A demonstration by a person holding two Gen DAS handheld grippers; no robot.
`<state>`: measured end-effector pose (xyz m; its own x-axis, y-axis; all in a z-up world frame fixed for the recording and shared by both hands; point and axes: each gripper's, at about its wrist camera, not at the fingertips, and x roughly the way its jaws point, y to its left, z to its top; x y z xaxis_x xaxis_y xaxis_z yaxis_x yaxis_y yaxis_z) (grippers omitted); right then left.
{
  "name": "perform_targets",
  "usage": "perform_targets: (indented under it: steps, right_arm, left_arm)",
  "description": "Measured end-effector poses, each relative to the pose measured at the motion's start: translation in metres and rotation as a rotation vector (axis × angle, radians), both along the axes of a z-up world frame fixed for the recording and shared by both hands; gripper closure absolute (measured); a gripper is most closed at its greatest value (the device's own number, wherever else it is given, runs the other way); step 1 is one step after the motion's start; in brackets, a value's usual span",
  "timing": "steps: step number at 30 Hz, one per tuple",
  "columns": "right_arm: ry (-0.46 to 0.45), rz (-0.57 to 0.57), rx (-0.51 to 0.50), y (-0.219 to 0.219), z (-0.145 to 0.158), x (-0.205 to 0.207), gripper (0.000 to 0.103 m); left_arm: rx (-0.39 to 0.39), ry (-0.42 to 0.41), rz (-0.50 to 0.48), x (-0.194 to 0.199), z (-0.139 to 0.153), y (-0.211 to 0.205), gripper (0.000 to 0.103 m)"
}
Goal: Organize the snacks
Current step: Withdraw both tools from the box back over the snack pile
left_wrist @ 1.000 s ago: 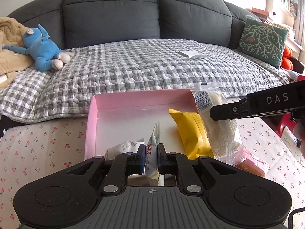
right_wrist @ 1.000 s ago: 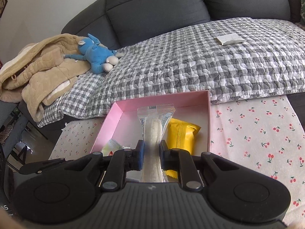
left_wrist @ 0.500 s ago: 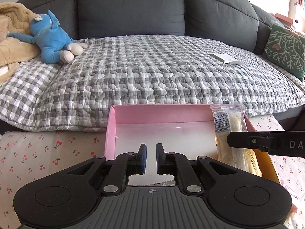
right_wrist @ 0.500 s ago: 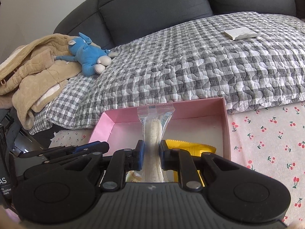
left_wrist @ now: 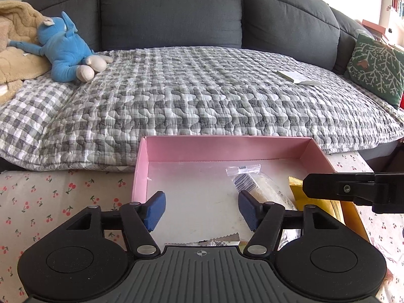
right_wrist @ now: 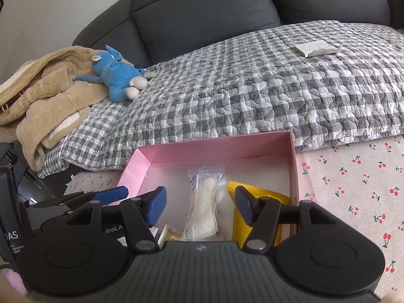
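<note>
Two hand-held grippers hovered side by side over a shallow pink box (right_wrist: 293, 166) that sat on a worktop (right_wrist: 353, 184) covered in a cherry-print cloth. Behind the box ran a dark grey sofa (left_wrist: 171, 12) draped in a grey checked quilt (left_wrist: 202, 88), with a blue stuffed toy (left_wrist: 65, 50) and a beige blanket (right_wrist: 43, 96) at one end.

The left gripper (left_wrist: 201, 208) was over the near left part of the box. Its blue pads were apart and opening, with nothing pressed between them. Just below it, at the near edge of the box, the serrated end of a small wrapper (left_wrist: 214, 240) showed.

The right gripper (right_wrist: 200, 205) was over the middle of the box. Its jaws were also opening, and they stood clear on either side of a clear packet (right_wrist: 203, 202) holding a pale snack. That packet lay flat on the box floor, lengthwise, untouched by the pads. A yellow packet (right_wrist: 260, 197) lay just beside it on the right, against the box wall. The corner of another small wrapper (right_wrist: 169, 234) peeked out near the left pad.

Judging by this, at least three or four snacks were already inside the box, and both grippers appeared to be letting go of items just set down. Whether more snacks remained outside the box cannot be told; none showed on the visible cloth.
</note>
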<state>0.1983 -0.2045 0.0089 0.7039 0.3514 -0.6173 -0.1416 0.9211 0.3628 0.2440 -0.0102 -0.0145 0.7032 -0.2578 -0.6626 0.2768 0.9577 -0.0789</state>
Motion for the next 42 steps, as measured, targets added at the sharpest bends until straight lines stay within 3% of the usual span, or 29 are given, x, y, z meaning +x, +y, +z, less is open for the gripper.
perform_targets:
  steps: [9, 13, 24, 42]
  right_arm:
    - [-0.04, -0.012, -0.029, -0.006, 0.022, -0.029, 0.013]
    - [-0.059, -0.022, -0.044, -0.006, 0.029, -0.045, 0.003]
    - [-0.083, -0.009, -0.117, 0.003, 0.029, -0.089, 0.0]
    - [-0.132, -0.06, -0.107, -0.007, 0.013, -0.141, 0.0]
  left_arm:
    - [0.006, -0.019, 0.004, -0.03, 0.019, 0.004, 0.014]
    - [0.031, -0.025, 0.001, -0.048, 0.025, 0.005, 0.01]
    - [0.016, -0.042, 0.006, -0.102, 0.035, 0.018, 0.004]
    - [-0.034, -0.042, 0.021, -0.172, 0.022, 0.033, 0.003]
